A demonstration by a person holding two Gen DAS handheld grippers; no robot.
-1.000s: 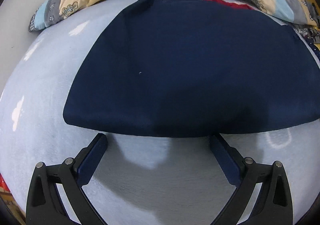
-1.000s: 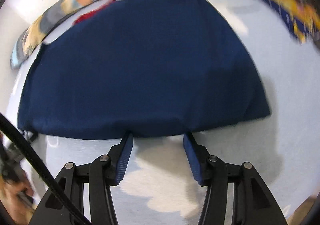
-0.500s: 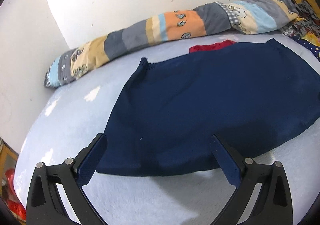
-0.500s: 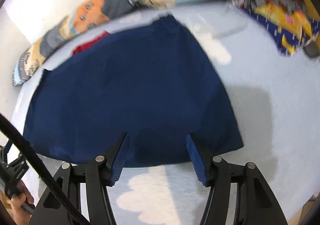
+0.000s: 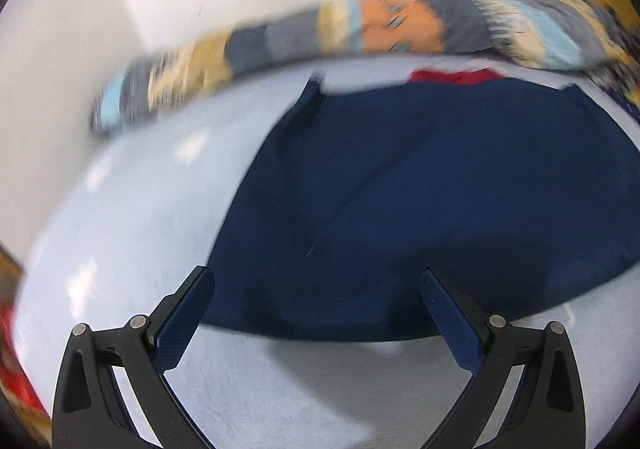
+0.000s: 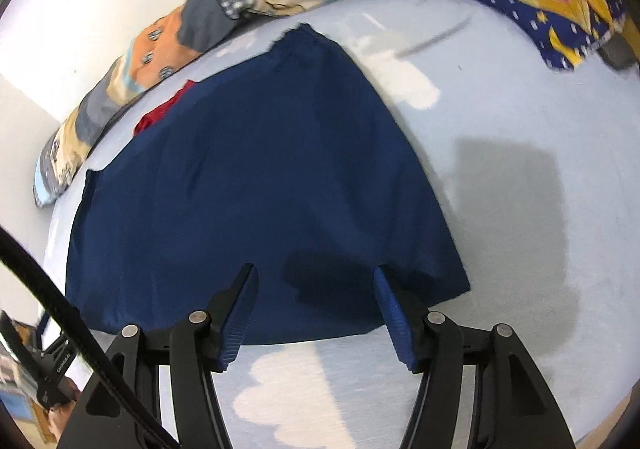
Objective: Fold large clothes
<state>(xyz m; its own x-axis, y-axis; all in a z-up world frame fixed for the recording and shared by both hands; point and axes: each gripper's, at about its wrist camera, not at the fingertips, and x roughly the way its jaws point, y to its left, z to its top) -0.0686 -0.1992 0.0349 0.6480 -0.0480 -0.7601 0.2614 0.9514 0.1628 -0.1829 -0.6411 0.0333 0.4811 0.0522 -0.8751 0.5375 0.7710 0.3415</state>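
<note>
A large navy blue garment [image 5: 432, 201] lies spread flat on the pale blue bed sheet [image 5: 132, 217]; it also shows in the right wrist view [image 6: 256, 185]. My left gripper [image 5: 316, 281] is open and empty, held above the garment's near hem toward its left corner. My right gripper [image 6: 314, 275] is open and empty, over the near hem close to the garment's right corner. A bit of red cloth [image 5: 452, 75] peeks out at the garment's far edge, also in the right wrist view [image 6: 162, 111].
A long patchwork bolster [image 5: 360, 33] lies along the wall behind the garment, also in the right wrist view [image 6: 208, 25]. A yellow and blue patterned quilt [image 6: 552, 5] sits at the far right. A black cable [image 6: 48, 297] crosses the lower left.
Both grippers have lifted and tilted up from the near hem, so the wall and bolster show more. The left view is blurred by motion. The garment has not moved.
</note>
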